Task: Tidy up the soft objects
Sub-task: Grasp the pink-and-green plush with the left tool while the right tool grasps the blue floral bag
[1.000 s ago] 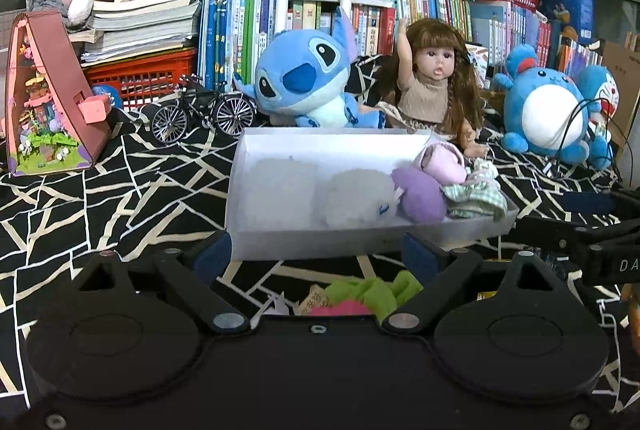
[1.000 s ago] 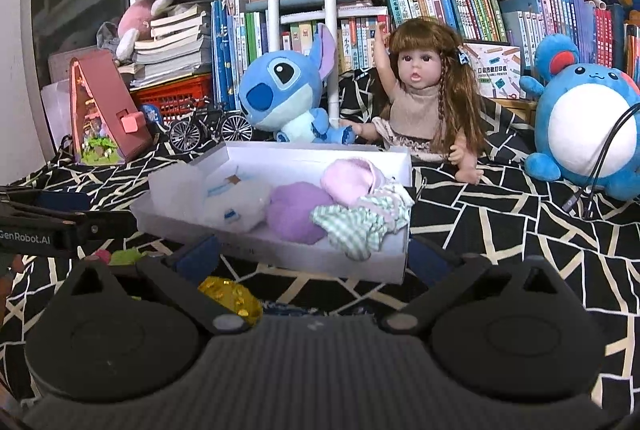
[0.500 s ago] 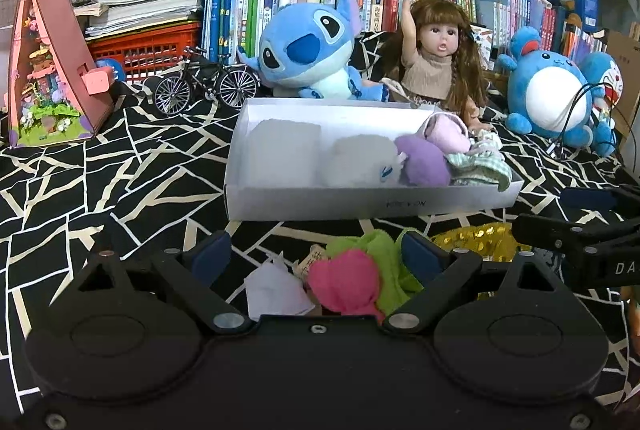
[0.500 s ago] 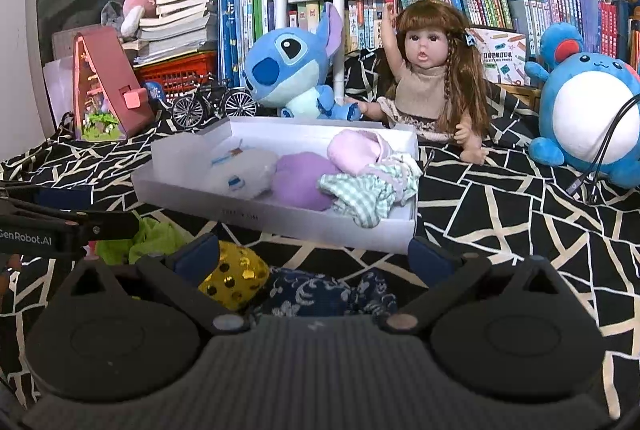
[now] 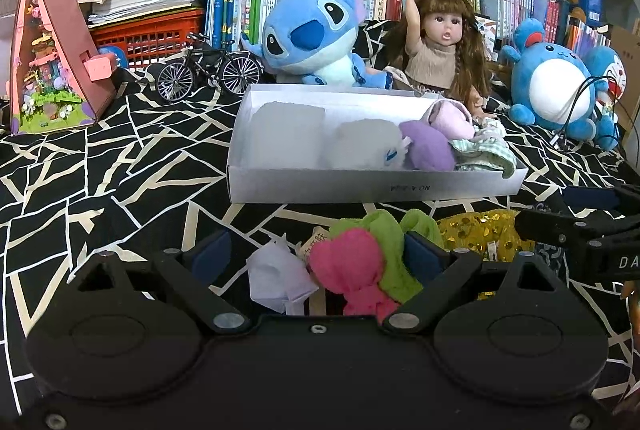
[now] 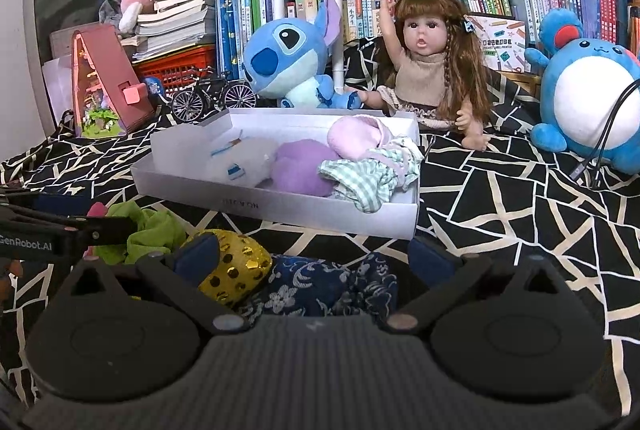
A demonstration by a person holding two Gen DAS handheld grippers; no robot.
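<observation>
"GenRobot.AI" is printed in white on the side of the left claw (image 6: 52, 230) where it shows at the edge of the right wrist view; the right claw (image 5: 576, 226), seen from the left wrist, shows only "DA" before the frame cuts it off. The white box (image 5: 372, 185) has small dark lettering on its front wall, upside down and hard to read.

Inside the box, from left to right in the left wrist view: a white fluffy toy (image 5: 366, 145) with blue tags, a purple bundle (image 5: 428, 149), a pale pink bundle (image 5: 450, 117) and a green checked cloth (image 5: 486, 153) hanging over the right corner – the left end holds nothing.

In front of the box, on the black cloth with white lines (image 5: 100, 181), lie a pink and green sock (image 5: 360, 262) with a paper tag, a white piece (image 5: 276, 278), a gold sequinned pouch (image 6: 236, 270) and a dark blue flowered cloth (image 6: 320, 290).

Both claws are wide open and grip nothing – the left around the sock, the right around the pouch and blue cloth
</observation>
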